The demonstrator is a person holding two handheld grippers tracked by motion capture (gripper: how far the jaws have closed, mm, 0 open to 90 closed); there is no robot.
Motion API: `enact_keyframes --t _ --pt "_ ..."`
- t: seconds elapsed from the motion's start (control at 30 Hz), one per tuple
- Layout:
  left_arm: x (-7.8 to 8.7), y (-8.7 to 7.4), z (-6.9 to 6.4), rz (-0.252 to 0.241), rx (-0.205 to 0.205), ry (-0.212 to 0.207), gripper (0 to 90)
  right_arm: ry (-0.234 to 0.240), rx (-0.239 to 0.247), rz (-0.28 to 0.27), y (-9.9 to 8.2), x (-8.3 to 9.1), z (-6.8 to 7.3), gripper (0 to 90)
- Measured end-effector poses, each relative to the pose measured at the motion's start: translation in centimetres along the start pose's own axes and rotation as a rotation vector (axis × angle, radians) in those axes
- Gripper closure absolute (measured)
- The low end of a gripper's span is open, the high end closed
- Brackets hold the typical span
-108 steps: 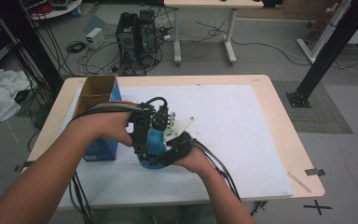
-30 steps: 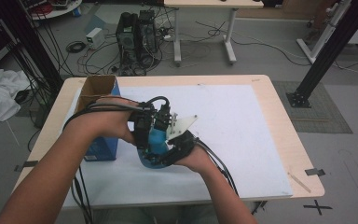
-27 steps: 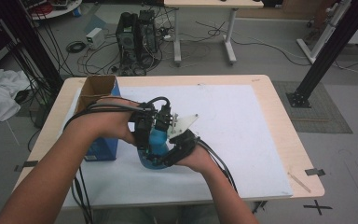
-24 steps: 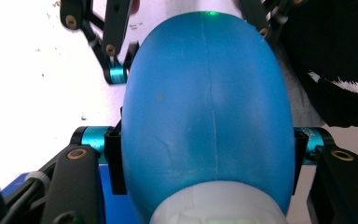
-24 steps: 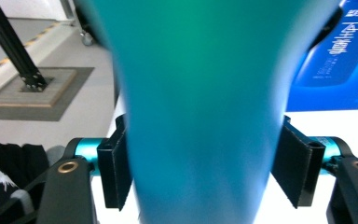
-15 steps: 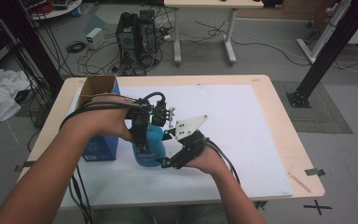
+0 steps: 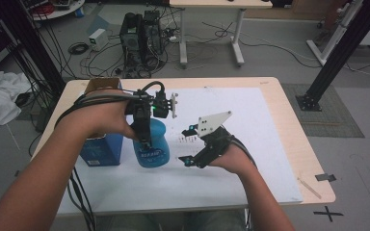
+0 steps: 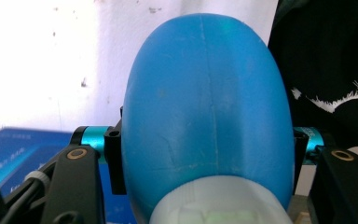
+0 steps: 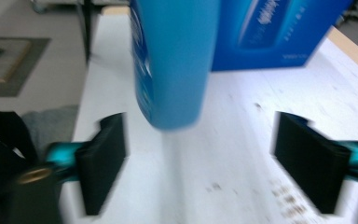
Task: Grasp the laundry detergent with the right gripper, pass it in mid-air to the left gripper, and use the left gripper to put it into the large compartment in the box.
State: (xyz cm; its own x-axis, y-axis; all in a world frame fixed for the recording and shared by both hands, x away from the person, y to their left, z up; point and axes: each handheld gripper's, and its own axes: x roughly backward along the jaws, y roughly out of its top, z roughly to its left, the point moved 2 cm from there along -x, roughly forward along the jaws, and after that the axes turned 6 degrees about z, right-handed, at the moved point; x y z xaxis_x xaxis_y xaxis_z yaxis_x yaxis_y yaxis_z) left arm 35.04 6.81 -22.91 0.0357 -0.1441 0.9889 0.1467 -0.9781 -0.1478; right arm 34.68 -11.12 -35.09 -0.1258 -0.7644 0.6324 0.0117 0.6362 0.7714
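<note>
A blue plastic bottle (image 7: 152, 147) stands upright over the white sheet (image 7: 250, 125), left of centre. My left gripper (image 7: 146, 138) reaches down from above and is shut on its upper body. In the left gripper view the bottle (image 8: 207, 102) bulges between both black pads (image 8: 113, 161). My right gripper (image 7: 187, 145) sits just right of the bottle and apart from it. Its jaws have just been opening and now stand wide with nothing between them. In the right gripper view the blurred bottle (image 9: 172, 60) hangs ahead of the right gripper (image 9: 200, 163), its base seemingly a little off the sheet.
A blue carton (image 7: 99, 149) with an open brown top stands against the bottle's left side, also seen as the blue carton (image 9: 279, 32). Small dark specks (image 7: 187, 139) mark the sheet. The wooden table edge (image 7: 313, 159) runs along the right. A computer tower (image 7: 142, 33) and cables lie beyond.
My right gripper has let go of the bottle, opened wide and pulled away to the right. The left gripper keeps its hold and has lifted the bottle slightly.
</note>
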Motion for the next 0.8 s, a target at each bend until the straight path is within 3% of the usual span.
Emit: enact_keyframes --t 0.03,0.07,0.13,0.33,0.4,0.43,0.7,0.77,0.8 --pt "0.2 -0.1 0.1 -0.003 0.018 -0.007 38.6 -0.004 -0.024 0.026 -0.1 0.3 0.0 13.0" --pt "0.5 -0.3 0.3 -0.002 0.029 -0.002 38.6 -0.01 -0.001 0.035 -0.1 0.4 -0.2 13.0" --pt "1.1 -0.7 0.5 -0.006 0.062 -0.003 38.6 -0.013 -0.002 0.059 0.0 0.8 -0.5 13.0" --pt "3.0 -2.4 1.3 -0.019 0.172 -0.027 38.5 -0.009 0.015 0.207 0.2 1.6 -1.1 12.9" --pt "3.7 -3.0 1.5 -0.023 0.216 -0.04 38.5 0.006 -0.01 0.27 0.3 1.9 -1.2 12.9" --pt "4.0 -3.3 1.7 -0.026 0.231 -0.046 38.5 0.006 0.008 0.286 0.4 1.9 -1.5 12.9" --pt "6.7 -7.0 3.5 -0.092 0.451 -0.12 38.5 0.032 0.044 0.386 0.9 2.6 -2.4 12.9" --pt "7.3 -7.9 4.0 -0.103 0.511 -0.124 38.5 0.038 0.066 0.416 0.8 2.6 -2.4 12.9" --pt "7.6 -8.3 4.1 -0.108 0.535 -0.125 38.5 0.052 0.053 0.443 0.8 2.6 -2.4 12.9"
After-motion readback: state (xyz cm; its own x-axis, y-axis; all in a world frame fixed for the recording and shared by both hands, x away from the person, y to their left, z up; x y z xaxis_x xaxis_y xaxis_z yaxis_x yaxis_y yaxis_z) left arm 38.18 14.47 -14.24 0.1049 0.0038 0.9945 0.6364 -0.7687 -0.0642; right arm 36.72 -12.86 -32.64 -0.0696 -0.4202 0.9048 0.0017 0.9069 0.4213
